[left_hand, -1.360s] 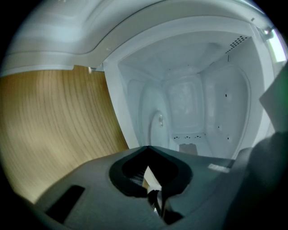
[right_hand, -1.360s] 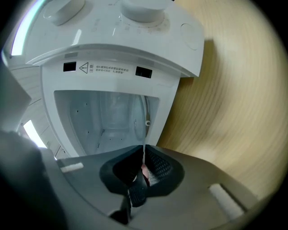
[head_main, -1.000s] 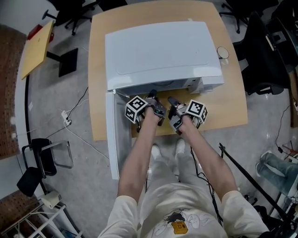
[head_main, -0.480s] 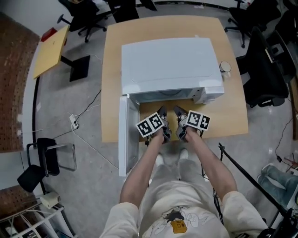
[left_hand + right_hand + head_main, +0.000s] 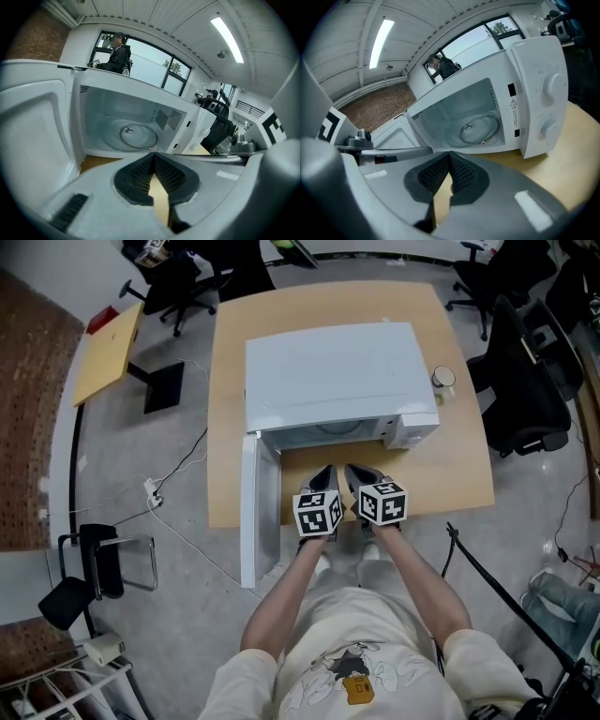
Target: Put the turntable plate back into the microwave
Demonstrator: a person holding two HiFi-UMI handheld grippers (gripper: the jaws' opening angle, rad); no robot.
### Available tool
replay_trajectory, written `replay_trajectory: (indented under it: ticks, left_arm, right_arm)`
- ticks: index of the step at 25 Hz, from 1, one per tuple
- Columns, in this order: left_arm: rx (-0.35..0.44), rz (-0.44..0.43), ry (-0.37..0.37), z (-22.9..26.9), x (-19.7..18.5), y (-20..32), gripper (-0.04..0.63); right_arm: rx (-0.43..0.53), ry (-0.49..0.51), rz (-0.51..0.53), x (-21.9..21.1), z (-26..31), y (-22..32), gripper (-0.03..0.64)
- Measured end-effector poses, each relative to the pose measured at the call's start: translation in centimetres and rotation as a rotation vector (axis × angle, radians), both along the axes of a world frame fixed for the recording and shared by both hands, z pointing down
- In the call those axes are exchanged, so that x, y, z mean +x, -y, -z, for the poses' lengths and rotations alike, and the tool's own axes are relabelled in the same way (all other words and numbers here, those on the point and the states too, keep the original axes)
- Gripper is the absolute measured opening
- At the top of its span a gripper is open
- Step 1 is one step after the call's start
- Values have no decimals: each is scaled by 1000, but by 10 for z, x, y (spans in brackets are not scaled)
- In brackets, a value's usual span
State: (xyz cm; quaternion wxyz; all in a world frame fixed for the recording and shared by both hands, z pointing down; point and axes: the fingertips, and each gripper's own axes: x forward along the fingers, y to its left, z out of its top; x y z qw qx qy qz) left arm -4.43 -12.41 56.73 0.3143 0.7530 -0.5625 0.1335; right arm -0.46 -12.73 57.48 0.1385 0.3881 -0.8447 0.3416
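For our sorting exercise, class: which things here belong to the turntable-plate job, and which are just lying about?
Job: microwave, its open door, turntable plate inside it, left claw and right claw, both shut and empty.
Lying about: small round object beside the microwave, office chair, cardboard sheet.

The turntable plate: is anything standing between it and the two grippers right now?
Nothing visible. The turntable plate lies inside the microwave, its door swung wide open, and the left gripper and right gripper, both shut and empty, face the open cavity.
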Motion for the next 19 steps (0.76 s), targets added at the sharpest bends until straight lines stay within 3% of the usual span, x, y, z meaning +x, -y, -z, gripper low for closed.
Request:
replay_trajectory:
  ticks: [7, 19]
  left_arm:
    - [-3, 1, 1, 2, 3, -21, -2]
    - [-19, -2, -16, -6, 7, -31, -2]
  right_arm:
    - [3, -6, -63, 7, 0, -12, 8]
    - [18, -49, -39, 7, -5, -29, 8]
